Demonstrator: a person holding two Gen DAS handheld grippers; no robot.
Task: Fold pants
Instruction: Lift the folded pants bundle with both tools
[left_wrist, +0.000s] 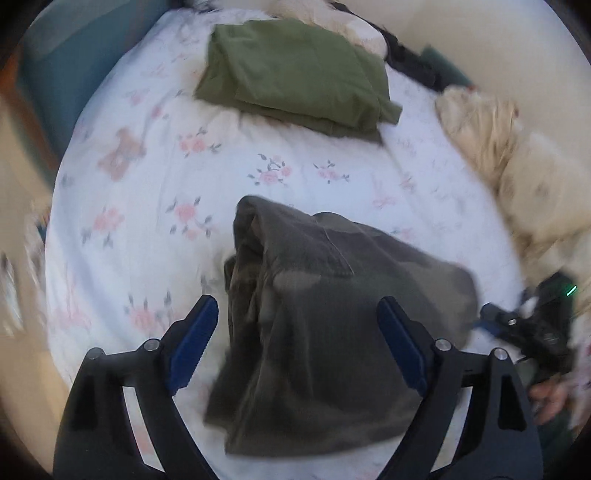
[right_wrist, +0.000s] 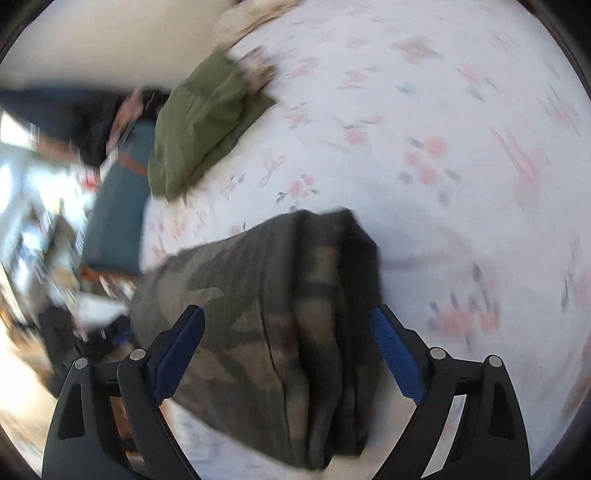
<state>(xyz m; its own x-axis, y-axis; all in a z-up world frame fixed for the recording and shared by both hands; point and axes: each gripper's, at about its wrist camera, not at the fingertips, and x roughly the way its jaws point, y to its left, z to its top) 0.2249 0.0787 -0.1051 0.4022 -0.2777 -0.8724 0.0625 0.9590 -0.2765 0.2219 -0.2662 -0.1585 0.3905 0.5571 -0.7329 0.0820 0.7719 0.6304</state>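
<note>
— Left wrist view: where are the camouflage pants (left_wrist: 325, 317)?
— Folded in a bundle on the floral bedsheet (left_wrist: 155, 177), below the left gripper (left_wrist: 297, 326), whose jaws are spread and clear of the cloth.
— And the right gripper (right_wrist: 288, 338)?
— Also released, gaping above the pants; folded green garment (right_wrist: 195, 125) lies well apart

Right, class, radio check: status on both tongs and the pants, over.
Left tongs open, right tongs open, nothing gripped. Camouflage pants folded on the floral sheet. Green folded garment lies apart; nothing in the way.
</note>
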